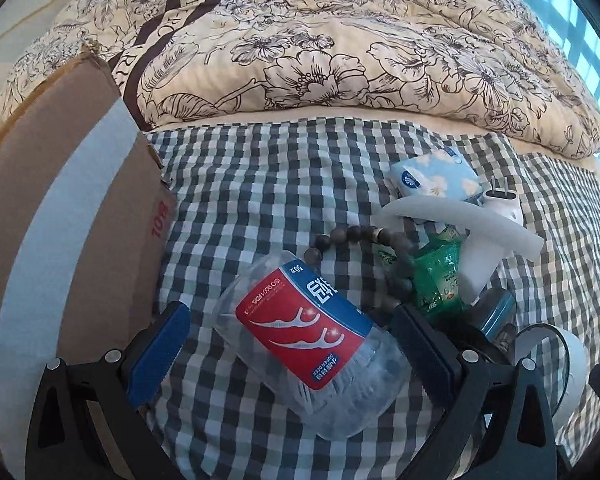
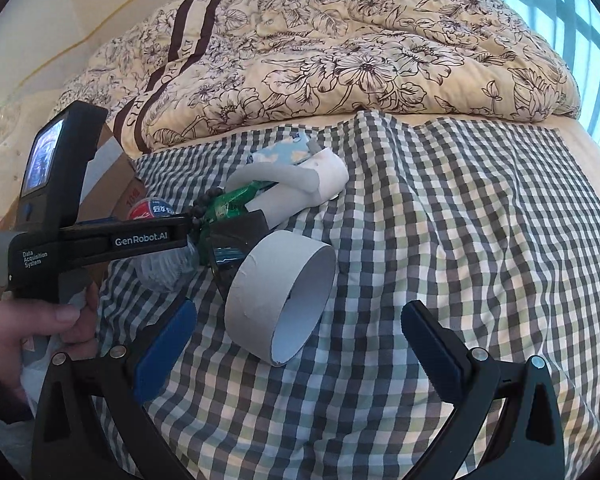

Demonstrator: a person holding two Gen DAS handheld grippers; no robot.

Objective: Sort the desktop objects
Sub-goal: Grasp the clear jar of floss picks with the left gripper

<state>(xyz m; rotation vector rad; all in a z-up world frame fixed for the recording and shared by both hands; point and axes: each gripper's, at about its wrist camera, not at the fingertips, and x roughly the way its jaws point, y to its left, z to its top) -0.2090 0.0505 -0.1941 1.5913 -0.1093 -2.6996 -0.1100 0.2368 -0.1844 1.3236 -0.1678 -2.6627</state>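
Observation:
A clear floss-pick jar point(image 1: 312, 336) with a red and blue label lies on its side on the checked cloth point(image 1: 260, 184). My left gripper point(image 1: 292, 344) is open around it, one blue pad on each side; the left pad stands clear of the jar. Just beyond lie a dark bead bracelet point(image 1: 364, 236), a green packet point(image 1: 436, 280), a blue tissue pack point(image 1: 436, 178) and a white plug point(image 1: 500, 200). In the right wrist view a white tape ring point(image 2: 256, 292) lies on its side ahead of my open right gripper point(image 2: 300, 316), which holds nothing.
A cardboard box point(image 1: 80, 200) stands at the left edge of the cloth. A floral quilt point(image 1: 340, 40) is heaped behind. A hand point(image 2: 40, 328) holds the left gripper's handle. A white tube point(image 2: 300, 188) and a dark box point(image 2: 232, 248) lie in the pile. Open cloth point(image 2: 460, 200) stretches right.

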